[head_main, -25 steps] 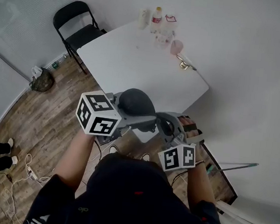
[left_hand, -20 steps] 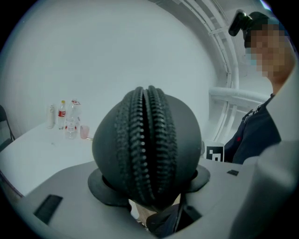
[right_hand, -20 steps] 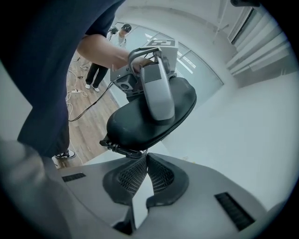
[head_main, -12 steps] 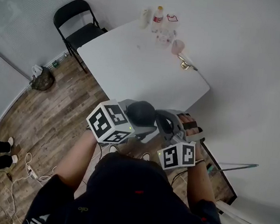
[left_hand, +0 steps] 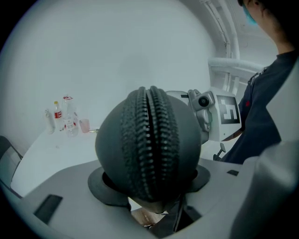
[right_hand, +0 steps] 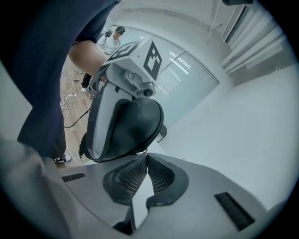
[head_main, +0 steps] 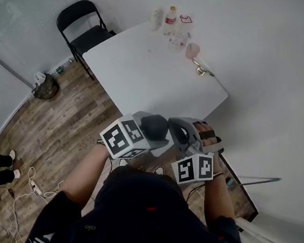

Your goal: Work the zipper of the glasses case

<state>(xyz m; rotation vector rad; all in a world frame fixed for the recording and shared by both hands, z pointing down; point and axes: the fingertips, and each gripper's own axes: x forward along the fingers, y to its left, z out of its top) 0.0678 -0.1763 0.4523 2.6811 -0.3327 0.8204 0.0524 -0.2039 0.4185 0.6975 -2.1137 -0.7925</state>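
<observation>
A dark grey, rounded glasses case [left_hand: 148,144] sits upright between the jaws of my left gripper [left_hand: 149,179], which is shut on its sides. The zipper teeth [left_hand: 150,140] run up the middle, facing the camera. In the head view the glasses case [head_main: 154,126] hangs in the air in front of the person's chest, between the two grippers. My right gripper [right_hand: 145,156] is shut, its tips meeting at the rim of the glasses case [right_hand: 128,126] on a small metal piece that looks like the zipper pull. The right gripper [head_main: 170,126] comes in from the right.
A white table [head_main: 145,80] stands ahead, with bottles [head_main: 171,19] and a pink cup [head_main: 192,51] at its far end. A black folding chair [head_main: 82,27] stands to its left. Cables [head_main: 26,186] and a bag [head_main: 46,86] lie on the wooden floor.
My left gripper has sunk and rolled with the case in it, drawing closer to the right gripper. The right gripper has stayed in place.
</observation>
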